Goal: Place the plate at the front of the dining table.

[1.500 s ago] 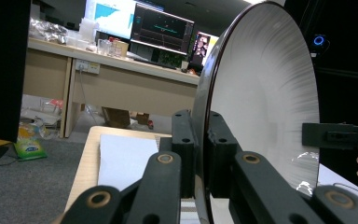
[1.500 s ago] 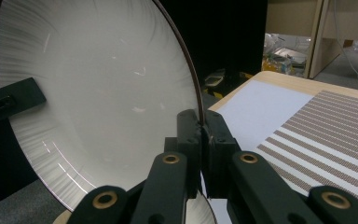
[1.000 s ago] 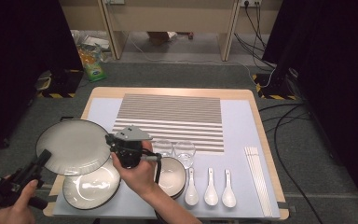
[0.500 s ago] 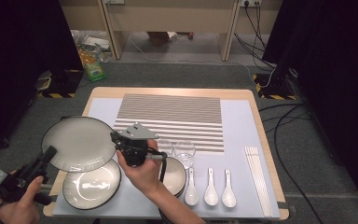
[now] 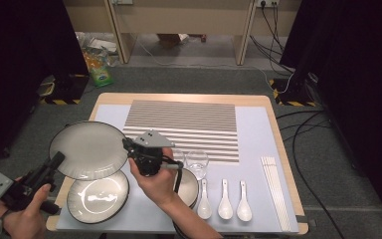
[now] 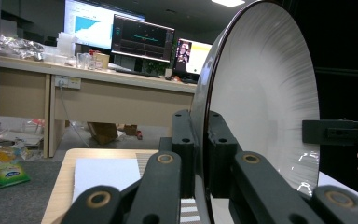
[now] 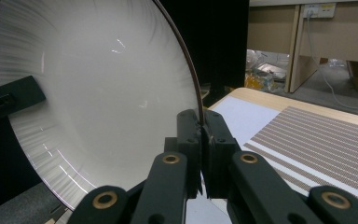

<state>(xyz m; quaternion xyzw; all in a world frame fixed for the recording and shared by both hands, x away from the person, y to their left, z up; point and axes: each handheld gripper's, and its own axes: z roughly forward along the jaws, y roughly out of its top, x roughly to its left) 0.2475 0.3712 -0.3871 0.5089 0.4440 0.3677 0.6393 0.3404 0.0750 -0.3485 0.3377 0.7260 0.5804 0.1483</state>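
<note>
High view: a large plate [image 5: 88, 149] hangs tilted in the air at the lower left of the frame, gripped on opposite edges by two claws. The left claw [image 5: 58, 160] is clenched on the plate's lower-left rim; the right claw [image 5: 128, 145] pinches its right rim, so the plate spans the gap between them. Both hands are equally committed, neither free. Directly beneath sits a second plate [image 5: 98, 199] on the counter [image 5: 258, 149], with a small bowl [image 5: 189, 188] just beside it, two glasses [image 5: 197, 162] and three spoons [image 5: 224, 199] further right. The striped mat [image 5: 184, 127] in the centre lies bare and offers, by the look of it, the widest landing room; the counter's left edge runs close under the plate.
</note>
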